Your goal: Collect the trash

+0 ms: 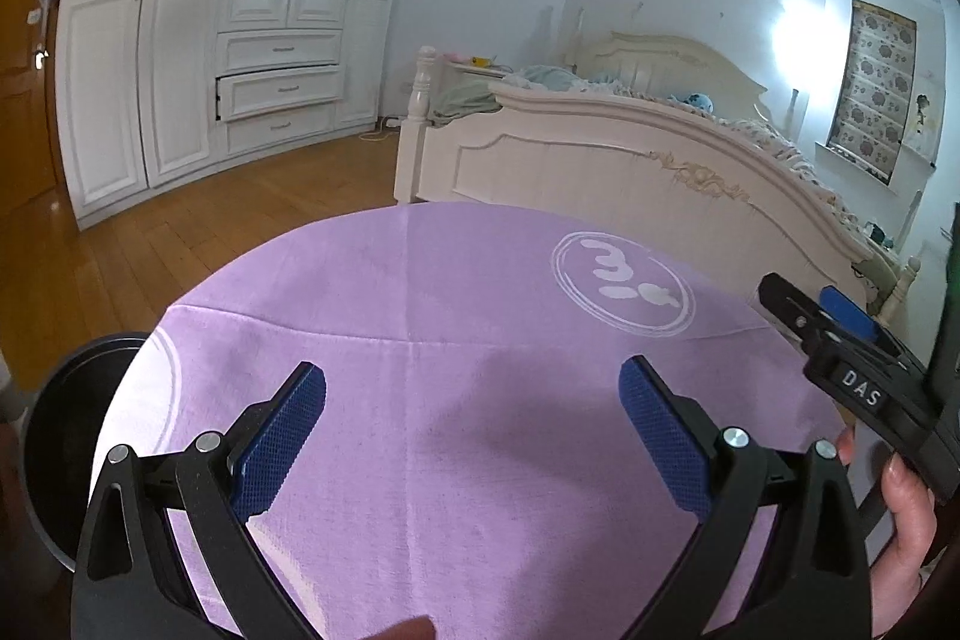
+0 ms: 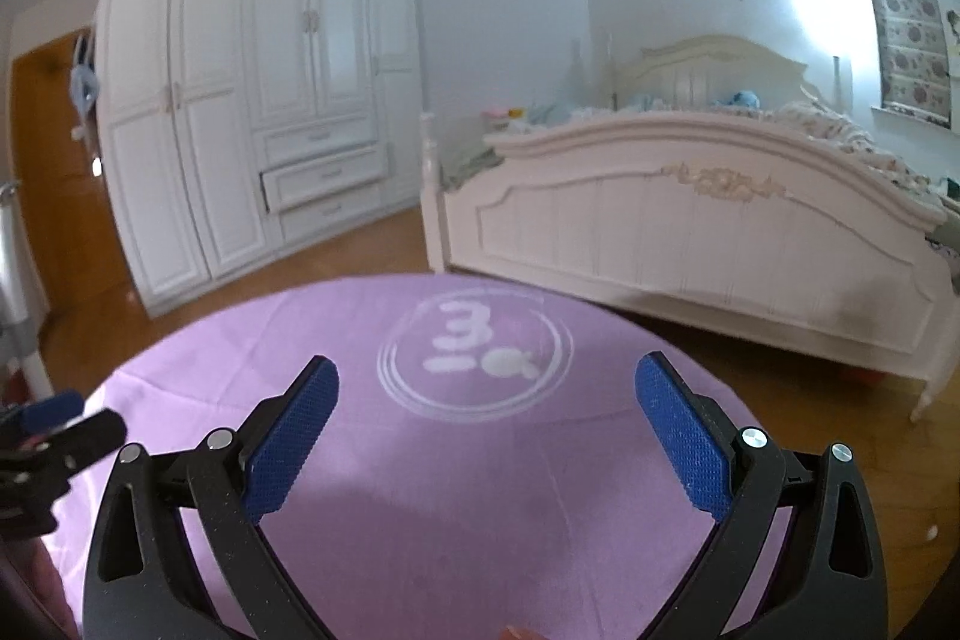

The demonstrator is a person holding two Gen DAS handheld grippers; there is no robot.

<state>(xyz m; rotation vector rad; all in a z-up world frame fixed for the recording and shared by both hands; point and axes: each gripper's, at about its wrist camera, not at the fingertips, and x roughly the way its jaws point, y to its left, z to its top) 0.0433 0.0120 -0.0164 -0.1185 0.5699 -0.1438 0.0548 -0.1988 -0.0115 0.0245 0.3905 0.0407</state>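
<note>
While both grippers hover over the lilac-clothed surface point(image 1: 420, 328):
Left gripper point(image 1: 472, 430): jaws released, empty.
Right gripper point(image 2: 487, 433): jaws released, empty.
Trash: none visible, so handling and hold point cannot be judged.
Bin point(image 1: 66, 436): dark, beside the surface.

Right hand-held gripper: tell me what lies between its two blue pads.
Nothing is held. Between the pads of the right hand-held gripper only bare purple tablecloth shows, with its white circular logo just beyond, in the right wrist view.

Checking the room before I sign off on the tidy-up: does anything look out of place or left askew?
One wardrobe drawer, the middle of three, stands partly pulled out and slightly crooked. The purple tablecloth shows no trash.
</note>
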